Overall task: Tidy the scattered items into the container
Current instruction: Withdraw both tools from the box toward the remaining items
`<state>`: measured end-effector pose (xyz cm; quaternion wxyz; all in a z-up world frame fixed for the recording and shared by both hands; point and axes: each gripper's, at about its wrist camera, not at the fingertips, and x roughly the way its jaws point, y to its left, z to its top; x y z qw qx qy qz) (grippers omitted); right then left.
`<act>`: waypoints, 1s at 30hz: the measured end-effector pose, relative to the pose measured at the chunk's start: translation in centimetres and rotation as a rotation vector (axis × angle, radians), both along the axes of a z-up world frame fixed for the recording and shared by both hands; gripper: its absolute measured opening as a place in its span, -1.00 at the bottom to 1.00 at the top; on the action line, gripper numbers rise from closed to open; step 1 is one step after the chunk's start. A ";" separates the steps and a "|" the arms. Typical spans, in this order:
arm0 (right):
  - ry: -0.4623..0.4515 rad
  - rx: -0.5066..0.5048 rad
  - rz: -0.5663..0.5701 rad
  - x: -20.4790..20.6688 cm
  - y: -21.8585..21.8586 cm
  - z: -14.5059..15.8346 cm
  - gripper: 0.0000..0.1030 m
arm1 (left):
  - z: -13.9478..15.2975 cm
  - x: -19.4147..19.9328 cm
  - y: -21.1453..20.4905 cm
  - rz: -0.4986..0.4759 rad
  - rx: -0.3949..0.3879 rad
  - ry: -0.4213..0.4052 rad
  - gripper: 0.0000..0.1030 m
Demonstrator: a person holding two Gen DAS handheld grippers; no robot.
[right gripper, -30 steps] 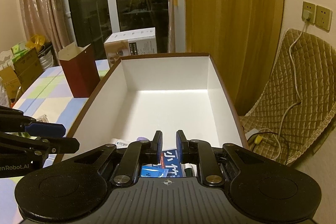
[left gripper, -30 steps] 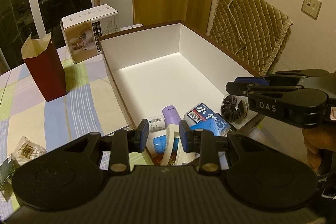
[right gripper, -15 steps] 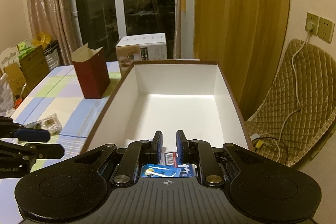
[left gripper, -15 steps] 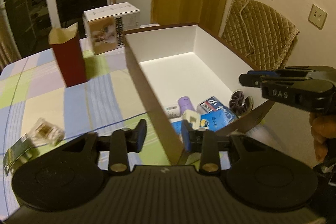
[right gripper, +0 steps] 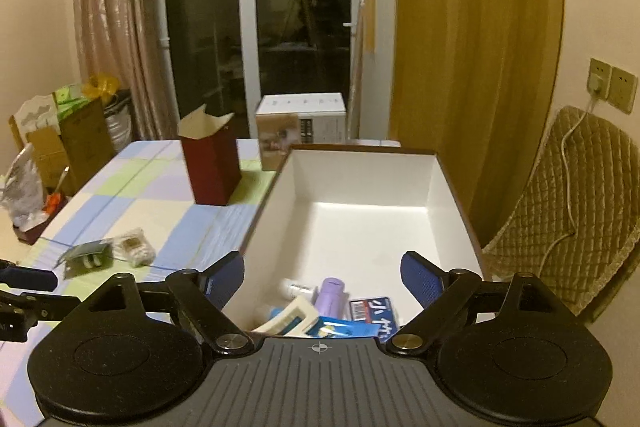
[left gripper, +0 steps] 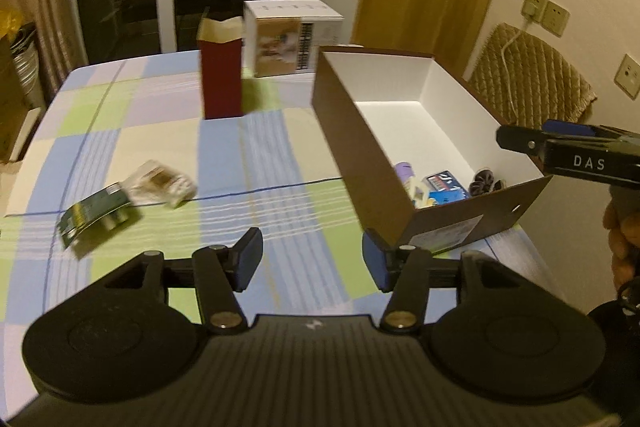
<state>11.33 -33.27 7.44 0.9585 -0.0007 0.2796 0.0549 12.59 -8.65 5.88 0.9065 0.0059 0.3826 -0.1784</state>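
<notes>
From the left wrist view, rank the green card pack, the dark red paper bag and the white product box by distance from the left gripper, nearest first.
1. Green card pack: on the tablecloth, ahead-left of the left gripper.
2. Dark red paper bag: upright, mid-table.
3. White product box: far edge, just behind and right of the bag.

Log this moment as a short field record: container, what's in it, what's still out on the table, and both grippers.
container: open box, white inside, on the checked tablecloth
inside, near end: purple bottle, blue packet, dark scrunchie, a few more small things
still on table: green card pack beside clear bag
also standing: red carton, white printed box
left gripper: open, empty, over the table
right gripper: open, empty, over the box
</notes>
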 end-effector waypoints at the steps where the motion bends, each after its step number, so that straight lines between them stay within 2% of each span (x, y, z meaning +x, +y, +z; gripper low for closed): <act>1: -0.001 -0.001 0.002 -0.2 0.2 0.2 0.77 | 0.1 -0.3 0.5 0.010 -0.002 0.000 0.08; 5: 0.000 -0.004 0.017 -0.9 1.3 0.7 0.77 | 0.5 -1.4 2.3 0.051 -0.008 -0.009 0.29; 7: -0.001 -0.005 0.028 -1.3 1.9 0.9 0.77 | 0.8 -2.0 3.1 0.071 -0.008 -0.020 0.54; 12: -0.002 -0.008 0.055 -2.0 3.6 1.2 0.77 | 1.5 -3.2 4.8 0.114 0.002 -0.041 0.86; 17: -0.006 -0.014 0.095 -2.6 5.6 1.5 0.77 | 1.9 -4.2 6.6 0.158 0.016 -0.066 0.97; 30: 0.010 -0.023 0.202 -2.2 10.8 0.7 0.77 | 2.0 -5.0 11.8 0.276 0.051 -0.069 0.97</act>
